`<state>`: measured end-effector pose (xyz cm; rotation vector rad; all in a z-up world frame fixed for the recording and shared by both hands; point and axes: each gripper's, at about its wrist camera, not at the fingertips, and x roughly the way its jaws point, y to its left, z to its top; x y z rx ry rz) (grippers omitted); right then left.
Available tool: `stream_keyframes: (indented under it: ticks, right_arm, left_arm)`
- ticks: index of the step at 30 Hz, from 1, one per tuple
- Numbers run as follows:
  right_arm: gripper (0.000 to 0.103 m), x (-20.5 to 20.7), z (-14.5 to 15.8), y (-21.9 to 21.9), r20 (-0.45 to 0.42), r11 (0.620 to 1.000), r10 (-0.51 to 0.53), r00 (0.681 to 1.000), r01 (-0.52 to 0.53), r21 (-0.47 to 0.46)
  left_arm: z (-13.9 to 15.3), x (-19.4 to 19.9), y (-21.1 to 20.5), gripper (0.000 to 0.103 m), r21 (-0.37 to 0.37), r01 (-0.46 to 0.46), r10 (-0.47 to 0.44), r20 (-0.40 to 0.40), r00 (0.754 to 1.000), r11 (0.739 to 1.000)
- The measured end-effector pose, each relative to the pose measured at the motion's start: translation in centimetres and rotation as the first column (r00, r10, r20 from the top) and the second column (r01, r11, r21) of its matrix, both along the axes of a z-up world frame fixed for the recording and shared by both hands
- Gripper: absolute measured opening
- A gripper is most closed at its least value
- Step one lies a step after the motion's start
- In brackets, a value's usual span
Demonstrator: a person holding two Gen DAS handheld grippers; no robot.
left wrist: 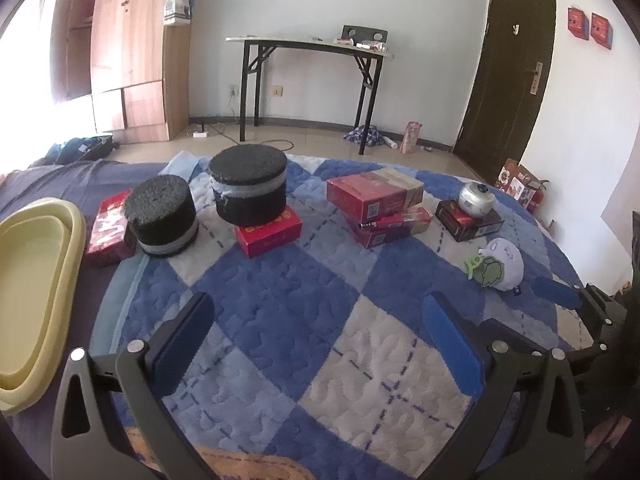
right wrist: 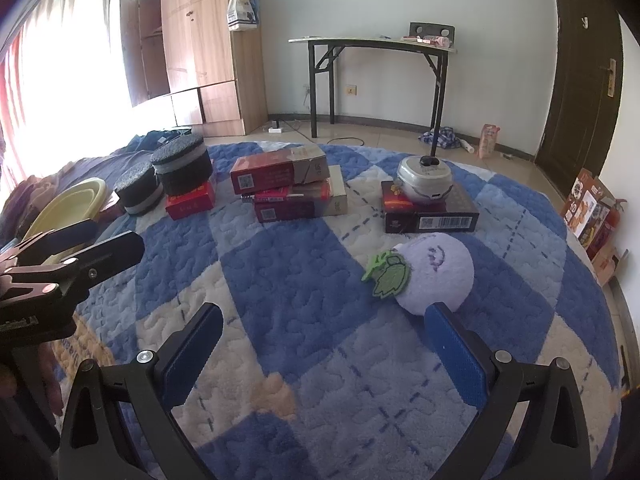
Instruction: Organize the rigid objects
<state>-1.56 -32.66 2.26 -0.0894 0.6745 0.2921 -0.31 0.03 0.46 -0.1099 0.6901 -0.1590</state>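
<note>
On the blue and white checked blanket (left wrist: pixel 320 292) stand two black foam cylinders: one (left wrist: pixel 162 216) on a red box at the left, one (left wrist: pixel 250 188) on a red box (left wrist: pixel 268 232). Two stacked red boxes (left wrist: pixel 376 196) lie in the middle, also in the right wrist view (right wrist: pixel 280 170). A small silver pot (left wrist: pixel 476 198) sits on a dark box (right wrist: pixel 430 212). A lilac plush toy (right wrist: pixel 432 276) lies near my right gripper (right wrist: pixel 326 328). My left gripper (left wrist: pixel 316 316) is open and empty above the blanket. My right gripper is open and empty too.
A yellow plastic basin (left wrist: pixel 36 292) sits at the left edge of the bed. Beyond the bed are a wooden wardrobe (left wrist: pixel 132 52), a folding table (left wrist: pixel 312 46) and a dark door (left wrist: pixel 508 68). A printed carton (right wrist: pixel 592 212) stands on the floor at the right.
</note>
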Motion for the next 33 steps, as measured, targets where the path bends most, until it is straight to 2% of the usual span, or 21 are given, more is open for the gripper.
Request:
stream_keyframes:
  ticks: [6, 15, 22, 28, 33]
  right_arm:
    - [0.103, -0.1, 0.0, 0.0, 0.001, 1.0, -0.002, 1.0, 0.002, 0.001]
    - [0.103, 0.0, -0.1, -0.1, -0.001, 1.0, -0.002, 1.0, 0.002, 0.003]
    - [0.103, 0.1, -0.2, -0.1, -0.01, 1.0, 0.006, 1.0, -0.006, 0.004]
    - [0.103, 0.1, -0.1, -0.1, -0.007, 1.0, 0.004, 1.0, -0.004, 0.004]
    - [0.103, 0.2, -0.4, 0.0, -0.012, 1.0, 0.014, 1.0, -0.015, -0.013]
  left_arm:
    - [-0.5, 0.2, -0.1, 0.103, 0.001, 0.012, -0.012, -0.024, 1.0, 1.0]
    - [-0.4, 0.0, -0.1, 0.103, -0.014, 0.02, -0.02, 0.001, 1.0, 1.0]
    - [-0.3, -0.2, -0.2, 0.103, 0.005, 0.0, 0.0, 0.024, 1.0, 1.0]
    - [-0.5, 0.0, -0.1, 0.103, 0.015, -0.002, 0.002, 0.006, 1.0, 1.0]
    - [-0.3, 0.2, 0.8, 0.103, -0.021, -0.009, 0.009, -0.005, 1.0, 1.0]
